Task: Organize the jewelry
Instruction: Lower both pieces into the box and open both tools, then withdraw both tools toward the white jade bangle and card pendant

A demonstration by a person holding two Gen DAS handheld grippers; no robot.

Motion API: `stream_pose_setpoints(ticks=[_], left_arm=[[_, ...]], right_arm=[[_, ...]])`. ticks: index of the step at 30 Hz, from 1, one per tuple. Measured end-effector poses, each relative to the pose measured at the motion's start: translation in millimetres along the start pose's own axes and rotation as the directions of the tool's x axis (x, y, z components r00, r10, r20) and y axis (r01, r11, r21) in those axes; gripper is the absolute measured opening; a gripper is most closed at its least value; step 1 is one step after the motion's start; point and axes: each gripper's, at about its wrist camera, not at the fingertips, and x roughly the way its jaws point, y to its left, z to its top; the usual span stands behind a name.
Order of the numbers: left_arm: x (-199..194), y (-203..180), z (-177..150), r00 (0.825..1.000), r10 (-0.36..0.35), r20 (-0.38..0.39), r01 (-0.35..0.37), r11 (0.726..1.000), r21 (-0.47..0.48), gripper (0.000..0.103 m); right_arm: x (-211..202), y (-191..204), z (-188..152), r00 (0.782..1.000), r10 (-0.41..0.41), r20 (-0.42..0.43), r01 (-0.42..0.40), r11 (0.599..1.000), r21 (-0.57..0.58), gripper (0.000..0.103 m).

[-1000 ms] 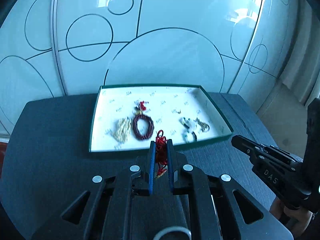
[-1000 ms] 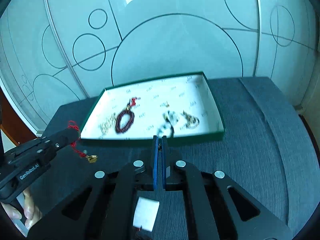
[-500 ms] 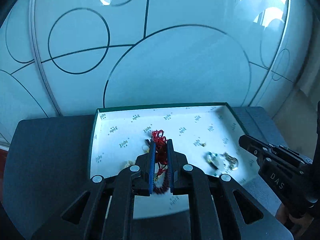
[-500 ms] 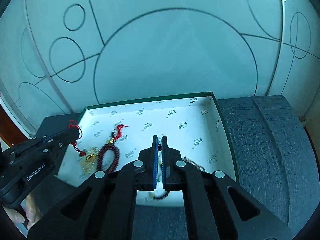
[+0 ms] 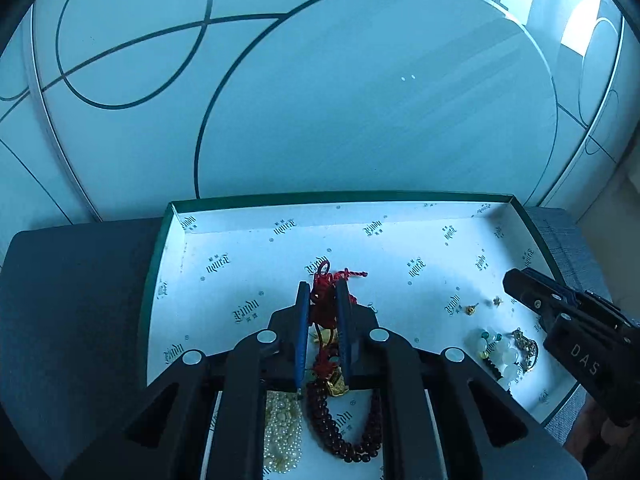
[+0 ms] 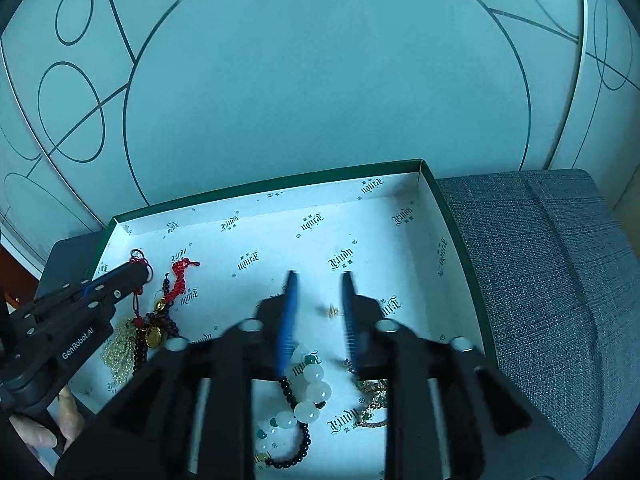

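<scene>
A green-edged box with a white printed lining [image 5: 256,264] [image 6: 400,232] lies on a dark table. My left gripper [image 5: 322,285] is shut on a red knotted cord charm [image 5: 325,305] with a gold pendant [image 6: 153,336], held over the box's left part, above a dark red bead bracelet [image 5: 340,436] and a pearl strand [image 5: 282,424]. My right gripper [image 6: 319,274] is open over the box's right part, above a white-and-black bead bracelet [image 6: 308,400], a gold chain [image 6: 374,400] and a small gold earring [image 6: 333,311].
A white wall panel with dark circle lines [image 5: 360,100] stands right behind the box. A grey fabric surface [image 6: 540,280] lies to the box's right. The dark tabletop [image 5: 72,300] extends left of the box.
Both grippers moved forward and down over the box. My right gripper went from shut to open. The left one still holds the red cord charm.
</scene>
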Motion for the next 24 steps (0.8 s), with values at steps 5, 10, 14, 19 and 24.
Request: stream_pose_setpoints(ticks=[5,10,14,19,24], left_arm=[[-22,2,-4,0.999,-0.022,0.026,0.023,0.999,-0.037,0.053],[-60,-4,-21,0.999,-0.042,0.031,0.044,0.998,-0.054,0.053],[-95,-8,-52,0.998,-0.055,0.025,0.056,0.997,-0.058,0.055],[-126,-5,-99,0.998,-0.058,0.001,0.058,0.995,-0.076,0.055],[-146,-7,-146,0.998,-0.056,-0.043,0.052,0.994,-0.101,0.055]], right_arm=[[-24,-1,-6,0.999,0.028,0.023,-0.029,1.000,0.011,0.031],[-71,-6,-23,0.997,0.048,0.056,-0.049,0.999,0.010,0.031],[-110,-13,-53,0.997,0.056,0.058,-0.057,0.998,0.019,0.031],[-141,-16,-99,0.998,0.065,0.018,-0.066,0.997,0.033,0.031],[-164,-12,-142,0.997,0.071,-0.015,-0.071,0.997,0.021,0.031]])
